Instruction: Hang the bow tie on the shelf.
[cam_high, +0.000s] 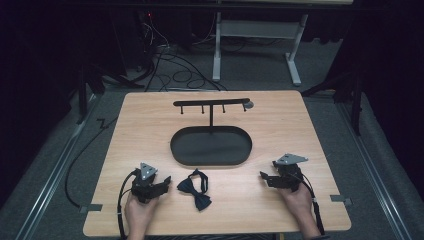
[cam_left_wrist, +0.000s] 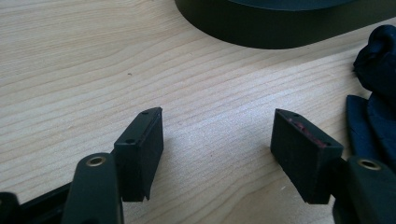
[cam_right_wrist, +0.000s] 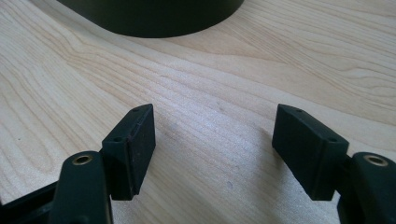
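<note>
A dark navy bow tie (cam_high: 196, 188) lies flat on the wooden table (cam_high: 150, 120), near the front and just in front of a black oval tray (cam_high: 211, 146). My left gripper (cam_high: 166, 181) rests on the table left of the bow tie, jaws wide apart with bare wood between them (cam_left_wrist: 217, 140). The bow tie (cam_left_wrist: 376, 93) lies at the right edge of the left gripper view. My right gripper (cam_high: 263, 177) sits on the table at the front right, pointing toward the tray, open and empty (cam_right_wrist: 215, 140).
A black T-shaped stand with several small hooks (cam_high: 211, 104) rises from the tray's back rim. The tray's dark wall crosses the top of the left gripper view (cam_left_wrist: 280, 28) and of the right gripper view (cam_right_wrist: 154, 18). Cables and a desk frame (cam_high: 255, 45) lie on the floor behind the table.
</note>
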